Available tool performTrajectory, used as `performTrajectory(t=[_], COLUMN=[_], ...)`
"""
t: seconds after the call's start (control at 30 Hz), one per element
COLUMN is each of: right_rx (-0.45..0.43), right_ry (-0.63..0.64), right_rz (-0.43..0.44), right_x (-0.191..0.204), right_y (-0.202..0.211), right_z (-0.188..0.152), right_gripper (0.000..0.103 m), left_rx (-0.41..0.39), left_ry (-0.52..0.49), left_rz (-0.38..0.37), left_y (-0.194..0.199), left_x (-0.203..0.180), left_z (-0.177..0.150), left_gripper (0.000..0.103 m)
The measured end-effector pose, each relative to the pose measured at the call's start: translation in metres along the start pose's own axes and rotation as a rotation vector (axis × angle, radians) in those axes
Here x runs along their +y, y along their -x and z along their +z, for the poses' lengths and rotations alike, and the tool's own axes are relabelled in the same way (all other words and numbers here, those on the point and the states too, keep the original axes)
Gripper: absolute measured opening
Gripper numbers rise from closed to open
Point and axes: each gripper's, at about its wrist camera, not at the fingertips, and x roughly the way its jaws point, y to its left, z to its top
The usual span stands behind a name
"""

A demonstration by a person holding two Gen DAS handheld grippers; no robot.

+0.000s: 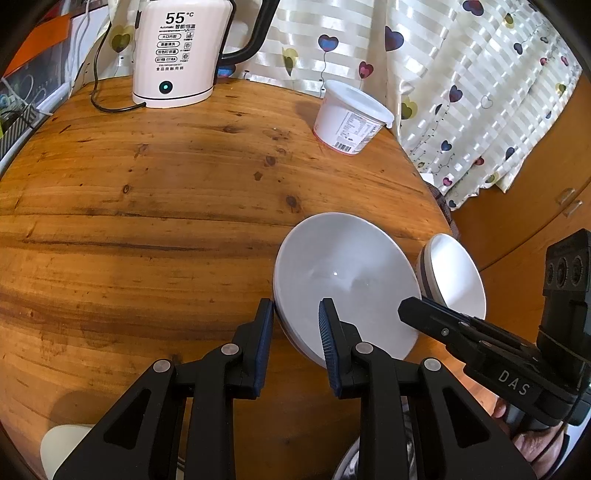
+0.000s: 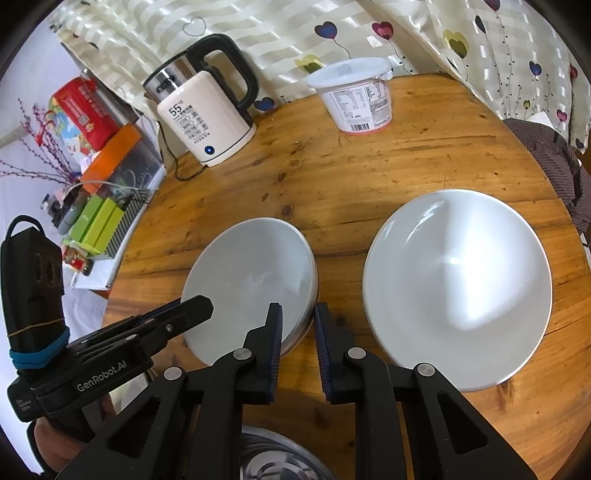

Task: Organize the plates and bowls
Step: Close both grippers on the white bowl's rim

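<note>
Cream striped curtains printed with hearts (image 2: 332, 29) hang behind a round knotty wooden table (image 1: 166, 206), where a white electric kettle with a black handle (image 1: 177, 55) and a white lidded plastic tub (image 1: 349, 118) stand near the far edge. Two glossy white ceramic bowls sit near the front edge, close together but apart — a left white bowl (image 2: 251, 284) and a right white bowl (image 2: 458, 288). The left gripper (image 1: 295, 314) straddles the near left rim of the left bowl, one blue pad outside the wall and one inside, seemingly gripping it, though contact of the inner pad is hard to confirm. The right gripper (image 2: 297, 314) has its jaws narrowed around that same bowl's right rim — whether the pads actually press on it cannot be told. A shiny metal bowl (image 2: 273, 458) peeks in at the bottom edge.
</note>
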Motion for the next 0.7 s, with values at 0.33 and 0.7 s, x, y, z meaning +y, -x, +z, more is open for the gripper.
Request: performTrajectory(t=[0.33,0.7], right_rx=[-0.005,-0.03], right_ry=[0.01,0.028], right_rz=[-0.011,-0.015], right_x=[0.0,0.008], right_y=[-0.001,0.013], right_z=[0.001,0.001], right_gripper=[0.017,0.017], left_rx=[-0.001,-0.024], left_ry=[0.001,-0.015], left_rz=[0.006,0.011], left_y=[-0.001,0.012], left_x=[0.001,-0.004], left_z=[0.001,0.001], left_gripper=[0.022,0.022])
